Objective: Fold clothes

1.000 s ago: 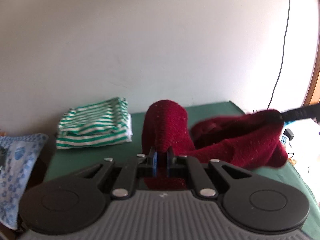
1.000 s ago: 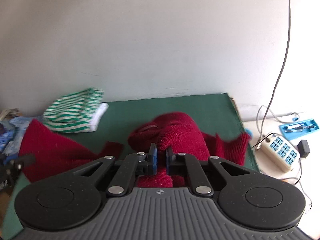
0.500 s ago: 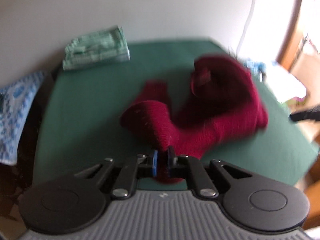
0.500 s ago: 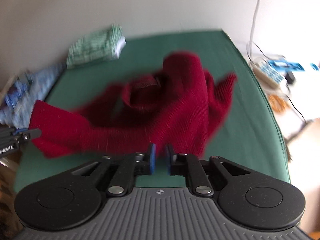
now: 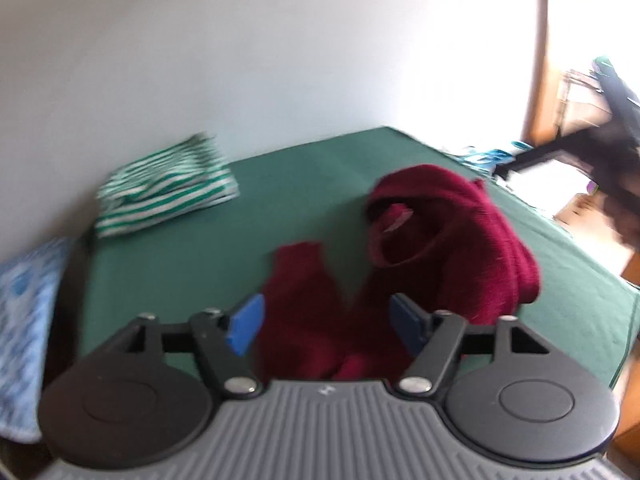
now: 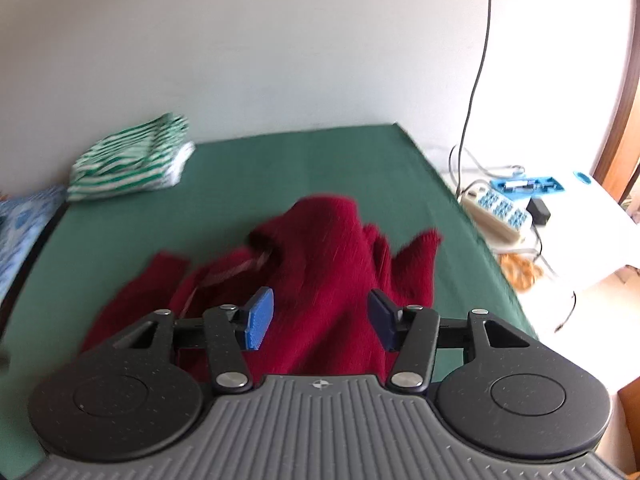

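Note:
A dark red knitted sweater (image 5: 432, 248) lies crumpled on the green table (image 5: 304, 184), neck opening and label facing up. It also shows in the right wrist view (image 6: 320, 264). My left gripper (image 5: 326, 326) is open and empty, just above the sweater's near edge, one sleeve between its blue pads. My right gripper (image 6: 320, 320) is open and empty above the sweater's near part. The right gripper's dark body shows at the far right of the left wrist view (image 5: 592, 132).
A folded green-and-white striped garment (image 5: 168, 184) lies at the table's far left corner, also in the right wrist view (image 6: 132, 164). A blue patterned cloth (image 5: 24, 320) hangs off the left. A power strip (image 6: 500, 212) and cables lie right of the table (image 6: 280, 176).
Both grippers were shut on the sweater and held it up. They swung it down onto the table, then opened and let it go.

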`<state>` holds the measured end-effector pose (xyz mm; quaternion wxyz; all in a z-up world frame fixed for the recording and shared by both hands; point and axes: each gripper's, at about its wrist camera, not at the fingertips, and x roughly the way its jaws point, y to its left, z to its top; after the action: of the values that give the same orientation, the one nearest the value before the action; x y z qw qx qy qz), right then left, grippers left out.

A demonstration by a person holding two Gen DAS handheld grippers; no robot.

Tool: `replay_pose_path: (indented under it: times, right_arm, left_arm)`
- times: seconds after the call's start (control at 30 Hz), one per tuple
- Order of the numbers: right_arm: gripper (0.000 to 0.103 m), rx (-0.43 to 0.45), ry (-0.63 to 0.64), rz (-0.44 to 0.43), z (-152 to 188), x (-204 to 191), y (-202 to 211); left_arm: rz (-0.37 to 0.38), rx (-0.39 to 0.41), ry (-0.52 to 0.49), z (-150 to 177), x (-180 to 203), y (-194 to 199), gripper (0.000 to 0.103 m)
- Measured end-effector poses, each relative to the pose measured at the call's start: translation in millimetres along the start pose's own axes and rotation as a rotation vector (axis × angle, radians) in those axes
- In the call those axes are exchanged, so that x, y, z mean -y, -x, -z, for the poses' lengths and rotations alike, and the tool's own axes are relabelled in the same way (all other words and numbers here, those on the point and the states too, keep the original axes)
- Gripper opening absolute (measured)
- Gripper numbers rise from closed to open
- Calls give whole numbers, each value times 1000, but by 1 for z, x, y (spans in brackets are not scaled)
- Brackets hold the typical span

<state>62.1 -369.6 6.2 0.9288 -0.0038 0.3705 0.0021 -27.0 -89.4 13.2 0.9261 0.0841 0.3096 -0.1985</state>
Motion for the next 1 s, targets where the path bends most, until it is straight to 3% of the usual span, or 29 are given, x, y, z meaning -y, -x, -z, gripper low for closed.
replay_pose_path:
  times: [0.07, 0.13, 0.23, 0.33, 0.37, 0.43, 0.57, 0.6, 0.67, 0.7, 0.73, 0.8, 0.87, 0.93, 1.0]
  right_arm:
    - [57, 10, 24, 14, -15, 2, -29]
    - [64, 1, 55, 20, -28, 3, -58]
    - [65, -50, 125, 9, -42, -1, -99]
    - [68, -66, 230, 12, -56, -11, -133]
    - [73, -69, 261, 11, -60, -15, -144]
    - [74, -101, 304, -18, -69, -21, -169]
    - [72, -199, 338, -56, -80, -28, -212]
    - [68, -228, 339, -68, -80, -28, -221]
    - [28, -245, 326, -117, -80, -26, -225]
    - [23, -251, 309, -150, -81, -24, -224]
    - [21, -239, 293, -173, -82, -22, -218]
    - [19, -192, 281, -185, -85, -18, -203]
    - [18, -130, 205, -225, -89, -3, -176]
    - [18, -59, 106, -269, -93, 17, -143]
    - [17, 13, 34, -293, -92, 36, -103]
  left_arm:
    - [42, 11, -8, -3, 10, -27, 89]
    - [75, -6, 14, -7, 16, -57, 90]
    - [73, -49, 49, -11, 22, -100, 96]
    - [50, -126, 87, -9, 26, -137, 95]
    - [59, -161, 106, -8, 28, -147, 92]
    - [80, -203, 136, -6, 33, -158, 91]
    - [66, -208, 146, -2, 40, -158, 90]
    - [64, -217, 149, 0, 42, -159, 88]
    - [60, -234, 161, 3, 42, -159, 69]
    - [60, -247, 166, 6, 43, -160, 63]
    - [66, -254, 171, 8, 42, -161, 50]
    - [70, -258, 177, 10, 42, -160, 38]
    - [60, -247, 173, 10, 43, -157, 17]
    - [30, -216, 152, 9, 44, -149, 7]
    - [8, -176, 135, 9, 42, -137, 5]
